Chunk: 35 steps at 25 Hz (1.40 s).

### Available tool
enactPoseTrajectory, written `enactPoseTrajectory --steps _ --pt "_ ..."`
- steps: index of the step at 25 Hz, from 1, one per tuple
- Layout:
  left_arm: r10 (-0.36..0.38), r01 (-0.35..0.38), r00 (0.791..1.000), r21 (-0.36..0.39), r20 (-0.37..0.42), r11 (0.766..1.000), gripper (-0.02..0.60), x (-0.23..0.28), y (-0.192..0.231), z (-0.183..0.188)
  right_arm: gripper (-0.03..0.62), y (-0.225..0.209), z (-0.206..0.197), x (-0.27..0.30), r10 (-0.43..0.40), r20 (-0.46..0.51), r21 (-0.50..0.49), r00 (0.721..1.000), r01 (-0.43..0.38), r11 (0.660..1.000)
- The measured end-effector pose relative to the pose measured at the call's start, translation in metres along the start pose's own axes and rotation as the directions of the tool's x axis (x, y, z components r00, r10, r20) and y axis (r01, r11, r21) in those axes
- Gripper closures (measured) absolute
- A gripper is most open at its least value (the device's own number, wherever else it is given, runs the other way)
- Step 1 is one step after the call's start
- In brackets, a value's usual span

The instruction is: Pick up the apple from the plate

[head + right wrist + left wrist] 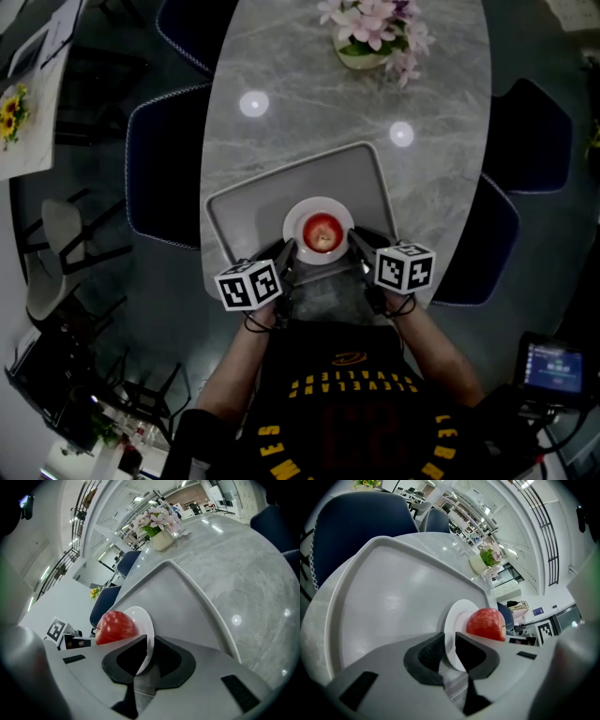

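Note:
A red apple [322,232] [486,624] [116,626] lies on a small white plate [298,217] [453,618] [143,618]. The plate rests at the near end of a grey tray [246,204] [393,588] [183,597]. My left gripper [285,252] [449,645] is at the plate's left side, its jaws shut on the rim. On the opposite side, my right gripper [357,240] [148,649] also pinches the rim. Neither gripper touches the apple.
The tray sits on a grey marble table [441,103]. A pot of pink flowers [375,33] stands at the far end. Dark blue chairs [164,169] [530,141] flank the table. The table's near edge is just behind the grippers.

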<state>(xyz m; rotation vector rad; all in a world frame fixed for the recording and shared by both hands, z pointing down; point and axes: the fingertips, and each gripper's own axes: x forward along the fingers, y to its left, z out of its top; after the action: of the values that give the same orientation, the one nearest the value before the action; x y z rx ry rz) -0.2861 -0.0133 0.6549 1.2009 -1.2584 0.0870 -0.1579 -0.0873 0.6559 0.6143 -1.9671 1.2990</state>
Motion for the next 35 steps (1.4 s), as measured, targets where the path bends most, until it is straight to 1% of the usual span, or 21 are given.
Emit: enactPoseTrajectory --steps 5,6,7,9,14,24,35 --pt "-0.018 0.018 1.0 -0.032 -0.013 0.999 0.511 -0.002 0.0 0.0 0.543 0.006 0.0 0.001 -0.007 -0.012 0.002 1.0 0.007 1.0" --pt "-0.019 0.018 1.0 -0.039 -0.018 0.999 0.514 -0.002 0.001 -0.001 0.543 0.007 0.0 0.001 -0.009 -0.012 0.003 1.0 0.009 1.0" --pt "-0.021 0.02 1.0 -0.047 -0.022 0.999 0.532 -0.002 0.001 -0.001 0.543 0.007 -0.001 0.001 -0.01 -0.011 0.006 1.0 0.01 1.0" --pt "-0.025 0.024 0.999 -0.055 -0.027 0.998 0.532 -0.001 0.001 -0.002 0.543 0.006 -0.002 0.001 -0.01 -0.007 0.017 1.0 0.01 1.0" --pt "-0.017 0.015 0.999 -0.047 -0.04 0.999 0.534 0.001 0.001 -0.002 0.545 0.005 -0.004 0.002 0.0 -0.002 0.052 1.0 0.0 0.999" --pt "-0.014 0.013 0.999 -0.025 -0.05 1.0 0.532 0.006 -0.001 -0.002 0.545 -0.001 -0.005 0.001 0.002 0.02 0.068 1.0 -0.003 0.998" --pt "-0.043 0.044 0.996 0.021 -0.074 0.999 0.532 0.0 -0.015 -0.01 0.545 0.0 -0.015 -0.019 -0.02 0.063 0.092 0.998 0.014 0.996"
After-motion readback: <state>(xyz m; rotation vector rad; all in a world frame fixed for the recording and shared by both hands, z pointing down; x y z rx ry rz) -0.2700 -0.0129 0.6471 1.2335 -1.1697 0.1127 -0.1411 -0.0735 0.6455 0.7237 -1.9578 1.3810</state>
